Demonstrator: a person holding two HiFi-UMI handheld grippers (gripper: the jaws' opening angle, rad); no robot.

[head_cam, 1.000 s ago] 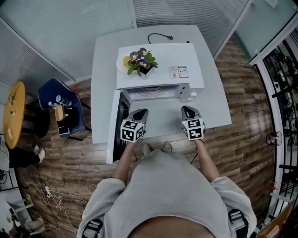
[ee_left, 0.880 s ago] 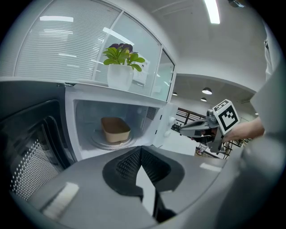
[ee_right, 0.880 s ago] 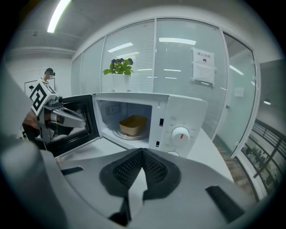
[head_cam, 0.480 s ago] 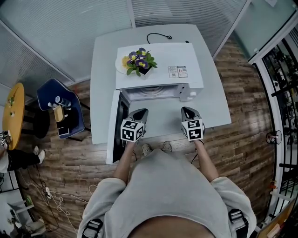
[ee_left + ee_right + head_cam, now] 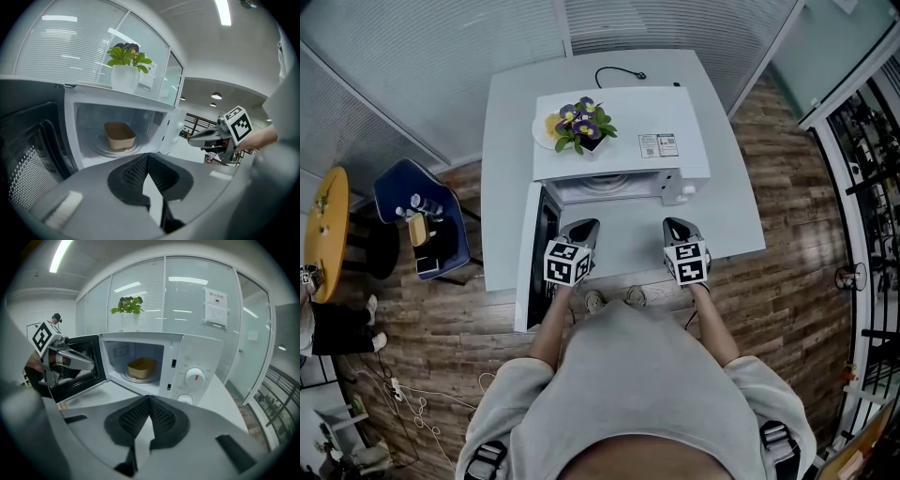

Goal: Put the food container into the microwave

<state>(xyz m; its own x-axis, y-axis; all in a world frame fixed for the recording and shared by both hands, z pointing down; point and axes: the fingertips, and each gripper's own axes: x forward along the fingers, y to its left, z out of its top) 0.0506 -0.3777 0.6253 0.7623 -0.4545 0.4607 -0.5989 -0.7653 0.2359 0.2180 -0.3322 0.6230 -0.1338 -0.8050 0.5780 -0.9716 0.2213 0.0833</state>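
Head view: overhead and far off, facing steeply down; the microwave [image 5: 619,131] and counter [image 5: 731,216] sit at upper centre.
Left gripper view: low and close, facing the microwave's open cavity.
Right gripper view: low and close, facing its front from the right.
Shared: the microwave, in all three views.

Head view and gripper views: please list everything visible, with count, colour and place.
microwave: one, white, on the table, standing open
food container: one, tan, inside the microwave
potted plant: one, purple flowers, on the microwave
table: one, white, under the microwave
cable: one, black, behind the microwave
chair: one, blue, left of table
left gripper: one, grey, shut, empty, before the microwave
right gripper: one, grey, shut, empty, before the microwave
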